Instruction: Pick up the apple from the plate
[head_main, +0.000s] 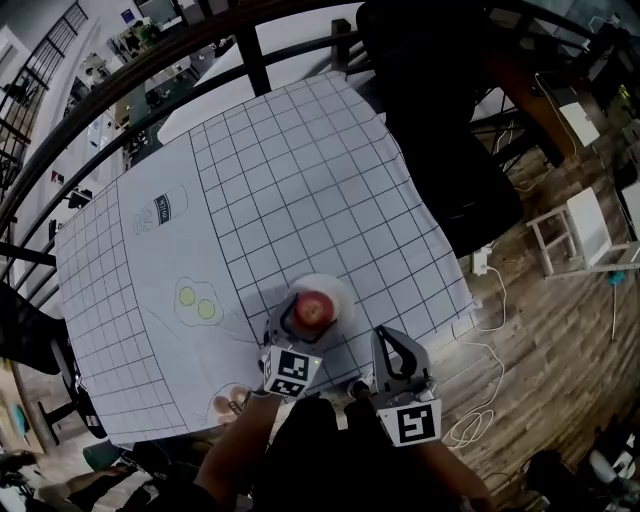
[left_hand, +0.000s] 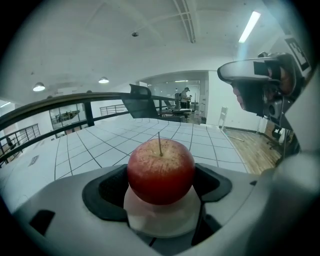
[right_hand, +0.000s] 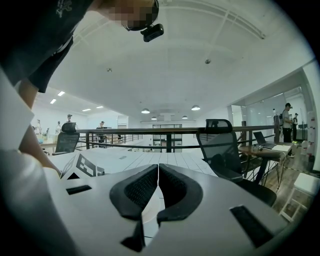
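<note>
One white plate sits low in the centre of the head view, on a white cloth ruled with a dark grid. It holds a single apple and nothing else. The apple lies toward the plate's lower-left part, and in the left gripper view its underside meets the pale plate surface.

There is one plate, one apple and two grippers, each with one cube of square markers. Three outlined drawings are on the cloth:
- a bottle shape at centre left
- an outline with two yellow-green discs below the bottle shape
- a third outline near the bottom edge, too small to read

The apple is round and deep red, with paler yellowish flecking over its shoulders. A thin straight stem stands upright from its top.

The left gripper reaches in from the bottom of the head view. Its two black pads lie against the apple's left and right flanks, grasping it. The right gripper, lower right of centre in the head view, is clenched with pads meeting and nothing between them.

A black chair stands at the upper right, beyond the table edge.
</note>
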